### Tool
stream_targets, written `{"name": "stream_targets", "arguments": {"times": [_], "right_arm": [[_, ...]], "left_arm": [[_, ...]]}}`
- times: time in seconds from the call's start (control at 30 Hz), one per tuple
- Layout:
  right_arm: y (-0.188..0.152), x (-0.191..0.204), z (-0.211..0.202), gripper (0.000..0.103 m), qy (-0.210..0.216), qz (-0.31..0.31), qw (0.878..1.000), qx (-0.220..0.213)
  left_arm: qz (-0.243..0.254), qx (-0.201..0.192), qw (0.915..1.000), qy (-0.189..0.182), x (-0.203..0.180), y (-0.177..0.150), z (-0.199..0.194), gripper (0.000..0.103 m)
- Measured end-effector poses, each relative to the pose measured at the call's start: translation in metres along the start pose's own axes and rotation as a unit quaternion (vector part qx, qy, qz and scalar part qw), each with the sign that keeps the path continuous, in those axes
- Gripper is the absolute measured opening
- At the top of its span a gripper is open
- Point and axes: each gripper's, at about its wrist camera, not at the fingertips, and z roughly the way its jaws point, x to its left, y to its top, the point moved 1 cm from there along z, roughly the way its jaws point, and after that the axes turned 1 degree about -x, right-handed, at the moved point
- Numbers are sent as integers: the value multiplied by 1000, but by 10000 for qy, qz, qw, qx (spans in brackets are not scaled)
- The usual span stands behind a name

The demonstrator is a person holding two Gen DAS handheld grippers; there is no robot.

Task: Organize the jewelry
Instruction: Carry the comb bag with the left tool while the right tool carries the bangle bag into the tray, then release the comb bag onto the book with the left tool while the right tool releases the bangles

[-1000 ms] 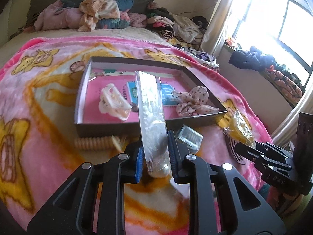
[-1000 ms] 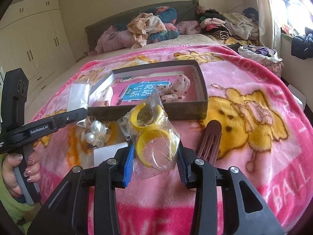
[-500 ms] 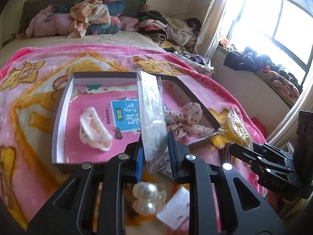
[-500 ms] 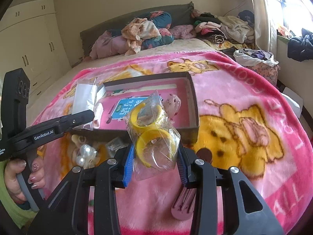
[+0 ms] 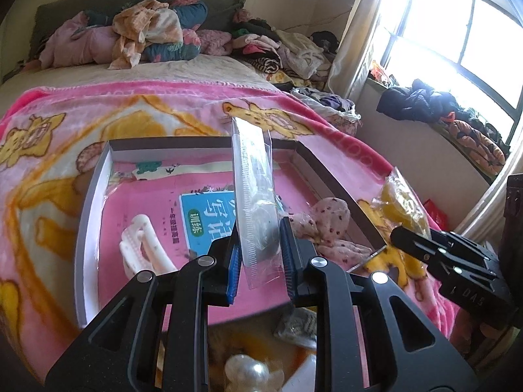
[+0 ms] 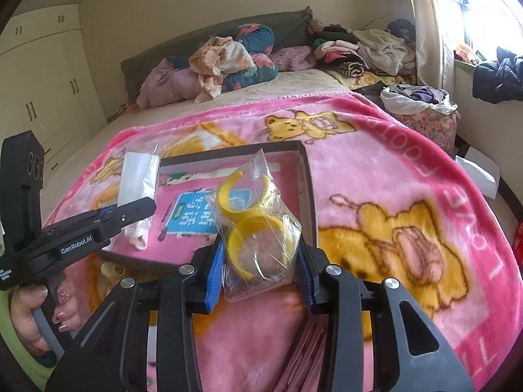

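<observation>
A: What are we holding in the left gripper [image 5: 260, 254] now?

B: We are holding a clear flat bag [image 5: 253, 196] between its blue pads [image 5: 232, 261]. The jaws are closed on the lower part of the bag, and the bag is standing upright over the box [image 5: 93, 202]. Something round and pale is inside it, but we cannot tell what it is.

A: And the right gripper [image 6: 260, 269]?

B: There we are gripping another clear bag [image 6: 258, 228] with two yellow bangles [image 6: 253, 241] inside. The jaws are pressing on both sides of it. It is hanging above the near edge of the box, close to the near right corner.

A: What is lying in the box?

B: On the pink bottom we are seeing a white hair claw [image 5: 143, 251] near the left wall, a blue label [image 5: 209, 219] in the middle, and a spotted scrunchie [image 5: 327, 225] by the right wall. The box itself is lying on the pink blanket [image 6: 408, 196], about in its middle.

A: Is anything lying outside the box?

B: Yes. Just before the near edge of the box, under the left gripper, we are seeing a pearl piece [image 5: 251, 372] on the blanket, and a small dark packet [image 5: 299, 325] beside it. Under the right gripper a brown comb [image 6: 310, 352] is lying on the blanket, partly hidden.

A: And at the head of the bed?

B: Clothes [image 6: 228, 58] are piled there.
</observation>
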Motion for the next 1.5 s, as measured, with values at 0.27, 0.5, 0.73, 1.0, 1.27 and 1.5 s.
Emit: {"name": "stream_targets", "arguments": {"times": [0.27,0.5,0.73,1.0,1.27,1.5], "right_arm": [[15,-6,19,36,-103,21,9999,49],[17,-8,41,36,-189,-39,9996,217],[13,-2,64,37,-200,-133,9988,432],[4,0,79,41,-222,-141,9978,615],[1,1,74,58,-230,-165,9982,537],[-2,1,57,68,-243,-163,9988,386]], "left_arm": [[-63,279,9996,10,6,2,23,14],[-51,444,9990,47,10,-3,37,11],[-134,520,9985,93,17,-3,43,11],[-163,550,9983,114,20,-5,44,12],[-172,570,9982,124,23,-7,45,13],[-156,607,9979,160,23,-11,45,13]]}}
